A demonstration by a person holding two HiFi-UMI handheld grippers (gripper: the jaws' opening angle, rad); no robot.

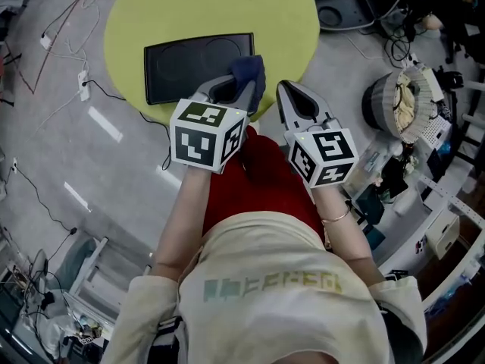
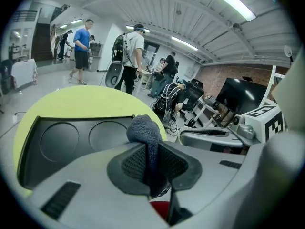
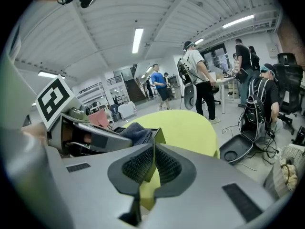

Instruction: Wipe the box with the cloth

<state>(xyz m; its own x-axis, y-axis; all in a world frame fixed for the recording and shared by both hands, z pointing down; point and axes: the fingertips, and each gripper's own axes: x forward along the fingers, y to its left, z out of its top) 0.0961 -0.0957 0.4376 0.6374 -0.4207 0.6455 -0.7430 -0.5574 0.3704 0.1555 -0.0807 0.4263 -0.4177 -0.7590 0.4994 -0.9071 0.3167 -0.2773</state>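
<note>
A flat black box [image 1: 198,67] with two round recesses lies on the round yellow-green table [image 1: 151,14]. My left gripper [image 1: 242,88] is shut on a dark blue cloth [image 1: 249,72], which bulges out past the jaws at the box's near right corner. In the left gripper view the cloth [image 2: 145,130] is pinched between the pads [image 2: 131,165], with the box [image 2: 71,137] just beyond on the left. My right gripper [image 1: 288,95] hovers beside it over the table's near edge, shut with nothing in it. From the right gripper view [image 3: 153,161] the cloth [image 3: 135,132] shows to the left.
Cables and a power strip [image 1: 83,86] lie on the grey floor left of the table. A round basket with fabric [image 1: 402,101] and shelving stand at the right, a black floor base [image 1: 342,9] behind. Several people [image 2: 131,56] stand beyond the table.
</note>
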